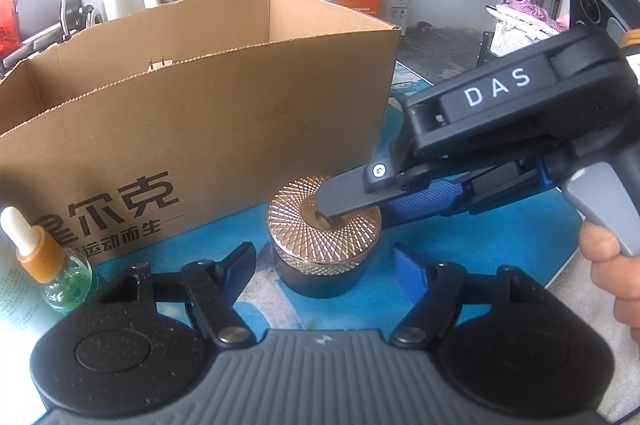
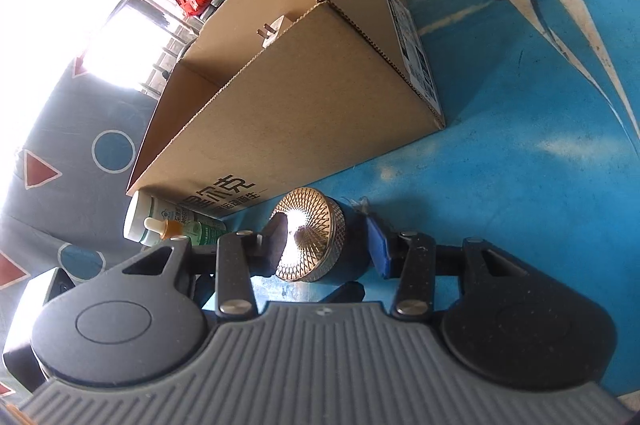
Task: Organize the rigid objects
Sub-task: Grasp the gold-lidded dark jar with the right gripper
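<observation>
A round dark jar with a gold patterned lid (image 1: 320,241) stands on the blue table in front of the cardboard box (image 1: 192,113). My left gripper (image 1: 324,251) is open, one finger on each side of the jar with small gaps. My right gripper (image 1: 356,211) reaches in from the right. Its black finger lies across the lid top and its blue pad sits beside the lid's right rim. In the right wrist view the jar (image 2: 316,245) fills the gap of my right gripper (image 2: 327,237). I cannot tell whether its pads press on the jar.
The open box (image 2: 304,105) holds a white plug adapter (image 2: 274,31). A green dropper bottle (image 1: 56,269) and a lying white-green bottle (image 2: 156,213) rest at the box's left corner. The blue sailboat-print table (image 2: 520,153) stretches to the right. A person's hand (image 1: 612,265) holds the right gripper.
</observation>
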Tool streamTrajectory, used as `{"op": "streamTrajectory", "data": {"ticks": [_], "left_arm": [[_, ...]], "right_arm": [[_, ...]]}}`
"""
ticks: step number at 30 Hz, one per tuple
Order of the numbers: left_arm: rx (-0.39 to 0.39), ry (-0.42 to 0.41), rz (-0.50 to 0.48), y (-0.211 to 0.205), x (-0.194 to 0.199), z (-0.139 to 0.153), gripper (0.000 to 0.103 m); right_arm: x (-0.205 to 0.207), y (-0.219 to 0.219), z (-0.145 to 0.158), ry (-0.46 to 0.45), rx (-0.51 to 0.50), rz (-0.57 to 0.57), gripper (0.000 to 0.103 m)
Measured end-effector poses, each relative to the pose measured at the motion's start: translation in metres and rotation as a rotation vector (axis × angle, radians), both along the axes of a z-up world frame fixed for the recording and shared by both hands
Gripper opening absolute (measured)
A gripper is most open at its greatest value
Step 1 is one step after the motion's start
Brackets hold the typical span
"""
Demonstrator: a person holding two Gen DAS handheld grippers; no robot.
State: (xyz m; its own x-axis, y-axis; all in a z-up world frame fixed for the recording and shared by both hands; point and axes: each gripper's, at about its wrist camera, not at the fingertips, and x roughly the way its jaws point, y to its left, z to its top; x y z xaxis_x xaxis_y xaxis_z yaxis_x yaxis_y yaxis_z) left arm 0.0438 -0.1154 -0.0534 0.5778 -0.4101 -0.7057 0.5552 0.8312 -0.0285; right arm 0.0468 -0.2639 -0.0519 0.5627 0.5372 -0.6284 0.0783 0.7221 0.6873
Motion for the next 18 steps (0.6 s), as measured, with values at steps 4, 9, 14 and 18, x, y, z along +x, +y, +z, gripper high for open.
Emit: {"op": "streamTrajectory", "data": {"ticks": [4, 9, 14, 18], "left_arm": [[0.016, 0.014, 0.010, -0.0034, 0.0072, -0.0038, 0.067], [0.029, 0.016, 0.014, -0.0045, 0.0054, -0.0037, 0.061], [0.031, 0.018, 0.028, -0.0075, 0.0094, -0.0034, 0.058], [0.031, 0.014, 0.035, -0.0086, 0.0091, -0.0026, 0.057]], "right_arm": [[0.0024, 0.0022, -0.0034, 0.005, 0.012, 0.002, 0.043], [0.0034, 0.0050, -0.0048, 0.004, 0.014, 0.005, 0.046], [0.0023, 0.0028, -0.0060, 0.001, 0.020, 0.005, 0.047], [0.0027, 0.0029, -0.0057, 0.000, 0.018, 0.005, 0.047]]}}
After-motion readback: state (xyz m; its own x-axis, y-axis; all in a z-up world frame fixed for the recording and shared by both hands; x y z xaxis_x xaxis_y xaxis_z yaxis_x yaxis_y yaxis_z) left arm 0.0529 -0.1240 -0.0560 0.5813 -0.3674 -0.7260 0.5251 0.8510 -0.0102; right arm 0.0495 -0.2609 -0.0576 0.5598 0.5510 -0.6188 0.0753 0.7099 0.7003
